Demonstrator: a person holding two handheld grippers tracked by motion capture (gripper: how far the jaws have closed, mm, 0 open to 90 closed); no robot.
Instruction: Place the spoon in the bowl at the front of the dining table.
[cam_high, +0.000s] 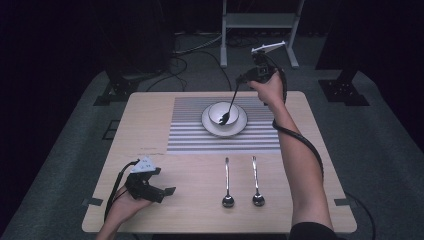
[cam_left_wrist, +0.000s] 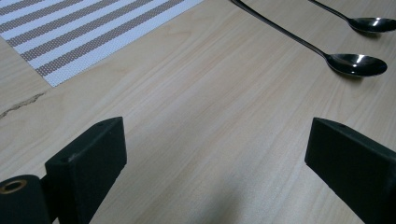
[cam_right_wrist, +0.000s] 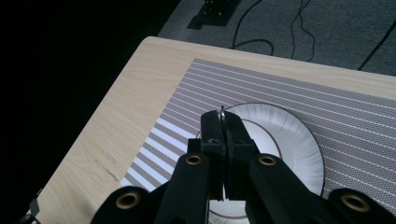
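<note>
My right gripper (cam_high: 246, 77) is raised over the far right of the table, shut on the handle of a fork (cam_high: 229, 107). The fork slants down and left, its head inside the white bowl (cam_high: 220, 111) that stands on a white plate (cam_high: 239, 128). In the right gripper view the closed jaws (cam_right_wrist: 223, 126) pinch the thin metal handle (cam_right_wrist: 222, 113) above the plate (cam_right_wrist: 294, 140). My left gripper (cam_high: 164, 181) rests on the table's near left corner, open, with nothing between its jaws (cam_left_wrist: 215, 135).
A striped placemat (cam_high: 190, 130) lies under the plate at the far middle. Two spoons (cam_high: 227, 182) (cam_high: 257, 180) lie side by side near the front edge, bowls toward me; they also appear in the left gripper view (cam_left_wrist: 357, 64) (cam_left_wrist: 373, 24). The right gripper's cable (cam_high: 300, 140) trails along the forearm.
</note>
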